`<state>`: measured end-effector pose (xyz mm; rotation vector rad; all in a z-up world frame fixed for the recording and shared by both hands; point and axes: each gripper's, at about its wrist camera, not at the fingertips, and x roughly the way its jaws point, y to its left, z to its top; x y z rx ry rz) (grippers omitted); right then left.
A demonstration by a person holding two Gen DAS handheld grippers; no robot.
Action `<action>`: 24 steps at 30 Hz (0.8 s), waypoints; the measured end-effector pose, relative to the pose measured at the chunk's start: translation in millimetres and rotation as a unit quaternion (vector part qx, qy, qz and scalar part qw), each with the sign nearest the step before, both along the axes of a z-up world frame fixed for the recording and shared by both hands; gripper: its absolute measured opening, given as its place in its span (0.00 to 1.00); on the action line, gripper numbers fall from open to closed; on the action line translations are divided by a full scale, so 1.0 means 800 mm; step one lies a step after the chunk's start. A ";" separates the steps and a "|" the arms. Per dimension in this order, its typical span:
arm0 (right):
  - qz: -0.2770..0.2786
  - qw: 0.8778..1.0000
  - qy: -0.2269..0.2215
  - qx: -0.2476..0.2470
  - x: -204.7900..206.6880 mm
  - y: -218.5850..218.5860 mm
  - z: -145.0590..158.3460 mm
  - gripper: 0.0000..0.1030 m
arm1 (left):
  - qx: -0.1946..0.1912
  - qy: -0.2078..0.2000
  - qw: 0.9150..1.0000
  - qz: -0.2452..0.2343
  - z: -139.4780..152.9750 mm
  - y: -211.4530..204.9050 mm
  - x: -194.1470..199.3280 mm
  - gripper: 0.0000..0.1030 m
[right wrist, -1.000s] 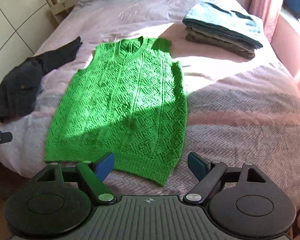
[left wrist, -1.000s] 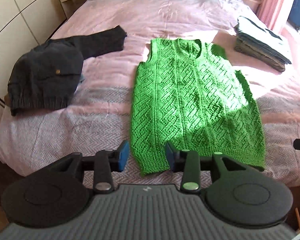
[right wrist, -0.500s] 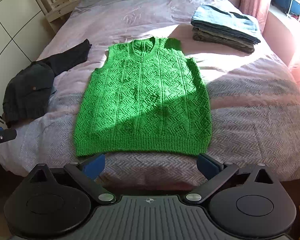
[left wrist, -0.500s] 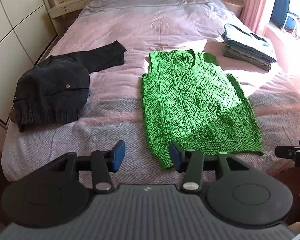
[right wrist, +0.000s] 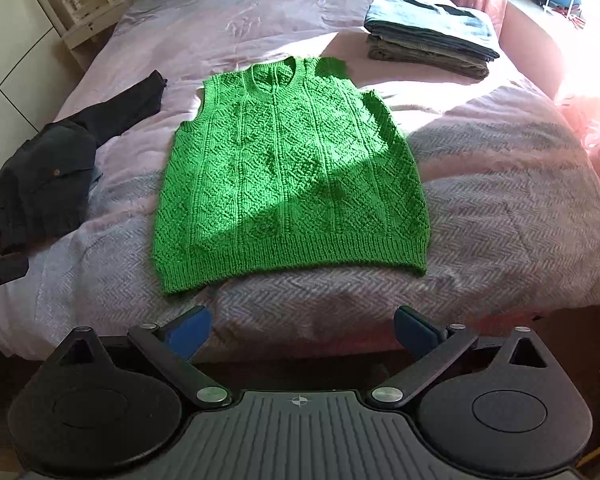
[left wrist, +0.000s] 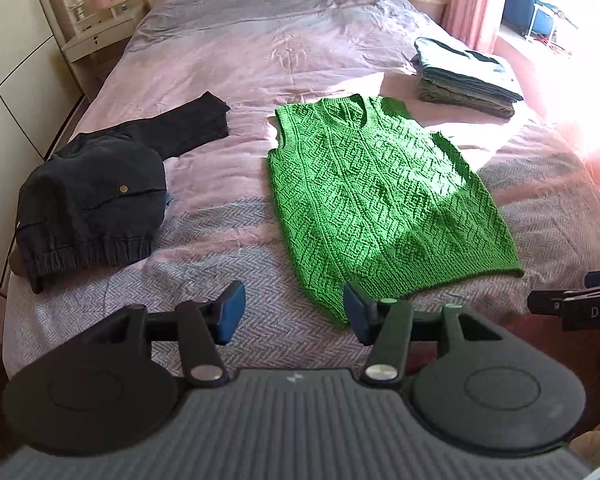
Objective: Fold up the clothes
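Left gripper [left wrist: 294,314] and right gripper [right wrist: 302,332] — jaws spread, empty — before the green vest [right wrist: 292,176].

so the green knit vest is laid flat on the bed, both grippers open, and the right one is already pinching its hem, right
Not quite. The right gripper is open but holds nothing: in the right wrist view its jaws hang short of the green knit vest, whose hem lies untouched on the bed. The left gripper is open too.
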<state>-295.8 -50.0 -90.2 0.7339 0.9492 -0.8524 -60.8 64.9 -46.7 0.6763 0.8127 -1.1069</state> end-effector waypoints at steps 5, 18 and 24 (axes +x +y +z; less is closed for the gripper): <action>-0.005 1.000 0.013 0.001 0.002 0.009 -0.002 0.97 | 0.006 0.004 1.000 -0.007 -0.006 -0.003 0.001 0.49; 0.041 0.999 0.034 -0.009 -0.007 -0.029 0.006 0.97 | 0.008 0.014 1.000 0.025 -0.003 -0.040 -0.034 0.53; 0.057 0.998 0.038 -0.003 -0.035 -0.070 0.004 0.97 | 0.016 0.012 0.999 0.041 -0.008 -0.072 -0.072 0.53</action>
